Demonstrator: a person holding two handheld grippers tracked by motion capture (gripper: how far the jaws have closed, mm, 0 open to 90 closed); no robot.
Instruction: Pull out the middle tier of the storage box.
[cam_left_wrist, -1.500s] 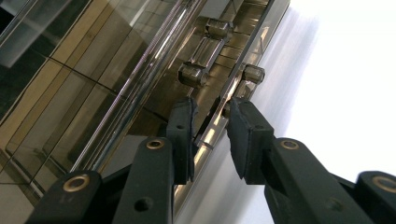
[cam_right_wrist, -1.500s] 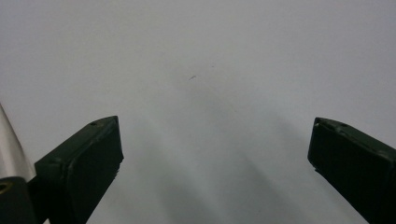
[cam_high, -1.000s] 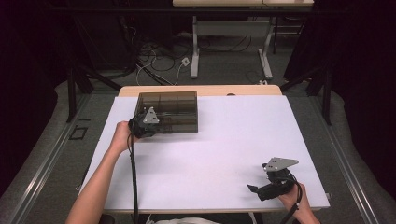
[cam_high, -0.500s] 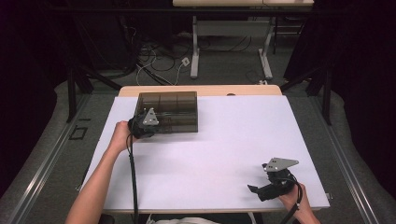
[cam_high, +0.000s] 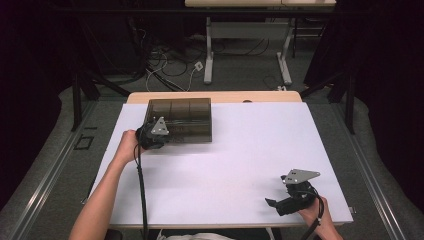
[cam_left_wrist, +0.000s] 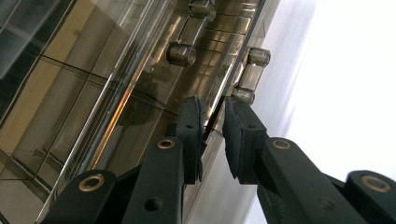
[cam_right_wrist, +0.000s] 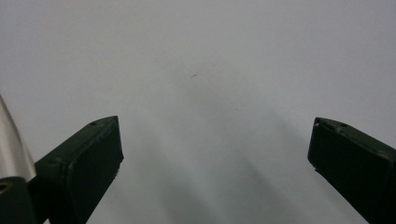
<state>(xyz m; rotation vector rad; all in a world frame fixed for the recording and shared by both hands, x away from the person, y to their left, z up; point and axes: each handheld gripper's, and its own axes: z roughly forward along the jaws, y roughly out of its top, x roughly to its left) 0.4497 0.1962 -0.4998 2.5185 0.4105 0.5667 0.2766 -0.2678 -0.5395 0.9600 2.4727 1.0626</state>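
Note:
A smoky transparent compartment box (cam_high: 182, 120) lies at the back left of the white table (cam_high: 250, 150). My left gripper (cam_high: 164, 137) is at the box's near left edge. In the left gripper view the jaws (cam_left_wrist: 212, 116) stand almost together with the thin rim of the lid (cam_left_wrist: 211, 122) pinched between the pads, just below two clear latches (cam_left_wrist: 181, 53). My right gripper (cam_high: 275, 192) rests near the front right of the table. Its fingers (cam_right_wrist: 81, 161) are spread wide over bare tabletop (cam_right_wrist: 196, 56) and hold nothing.
The box's dividers (cam_left_wrist: 70, 70) show through the lid. A wooden strip (cam_high: 215, 96) borders the table's far edge. Beyond it are table legs and cables on the floor (cam_high: 175, 70). A cable (cam_high: 141, 190) trails from the left gripper along the forearm.

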